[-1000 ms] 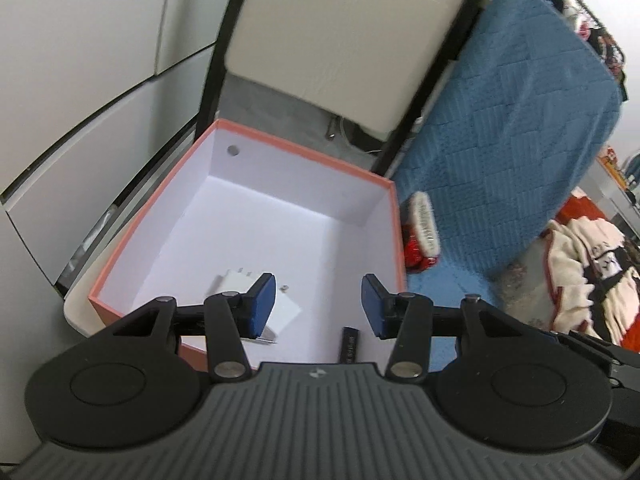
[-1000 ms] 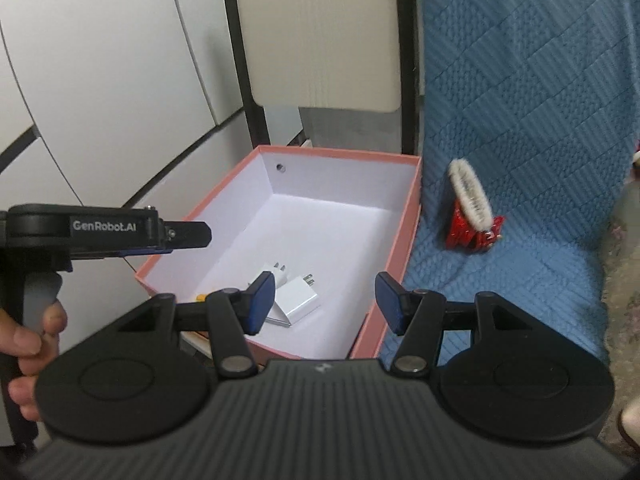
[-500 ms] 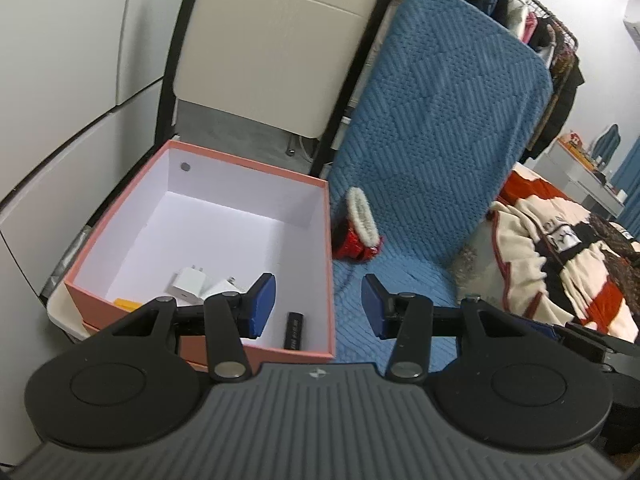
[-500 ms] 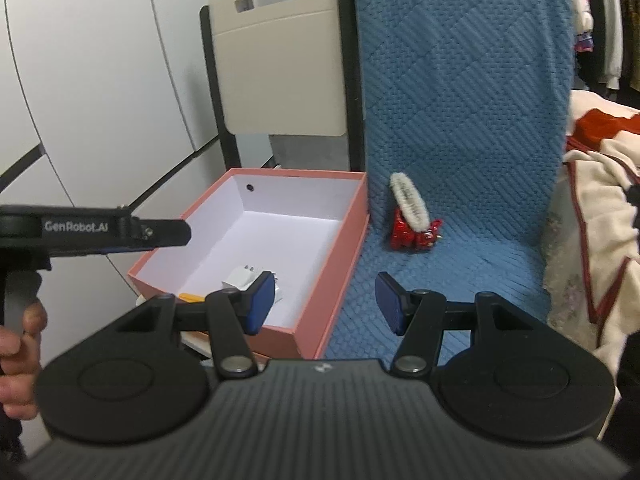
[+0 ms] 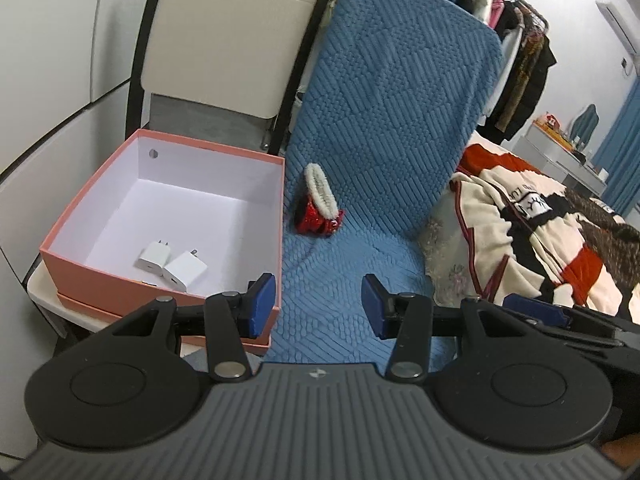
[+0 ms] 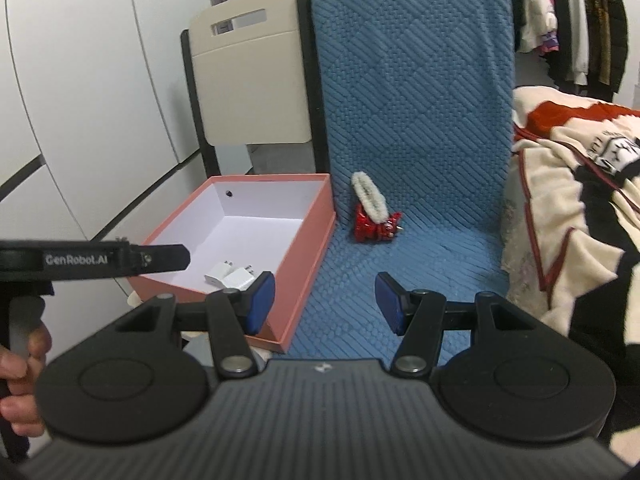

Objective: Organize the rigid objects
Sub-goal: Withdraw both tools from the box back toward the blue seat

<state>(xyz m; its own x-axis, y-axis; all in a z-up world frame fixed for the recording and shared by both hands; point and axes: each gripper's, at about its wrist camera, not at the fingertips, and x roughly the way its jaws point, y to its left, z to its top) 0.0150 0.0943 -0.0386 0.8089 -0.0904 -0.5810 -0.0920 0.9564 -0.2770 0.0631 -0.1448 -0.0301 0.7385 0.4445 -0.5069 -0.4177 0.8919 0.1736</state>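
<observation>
Both pairs of blue-padded fingers are standing parted with nothing between them; the left gripper (image 5: 318, 306) is hovering released over the near edge of a blue quilted chair seat (image 5: 340, 276), its left finger (image 5: 260, 306) overlapping the near right corner of a pink cardboard box (image 5: 100, 276); the right gripper (image 6: 325, 302) is likewise hanging released above the same seat (image 6: 420, 264), its left finger (image 6: 260, 300) crossing the box's near wall (image 6: 304, 280). Beyond the fingers, a red sequined hair clip with a white fluffy strip (image 5: 318, 204) is lying on the seat close to the backrest, just beside the box's right wall but apart from it; the right wrist view is showing it (image 6: 374, 212) in the same spot. Inside the box, two white plug chargers (image 5: 172, 266) are lying side by side, touching, near the front wall on the white floor; a small yellow thing is peeking behind that wall, too hidden to name. A hand (image 6: 22, 376) is gripping the left gripper's handle at the left edge of the right wrist view. A beige folding chair (image 6: 250, 80) is standing behind the box; a cream, red and black blanket (image 5: 540, 232) is lying on the bed to the right, with clothes hanging on a rack (image 5: 516, 40) behind.
</observation>
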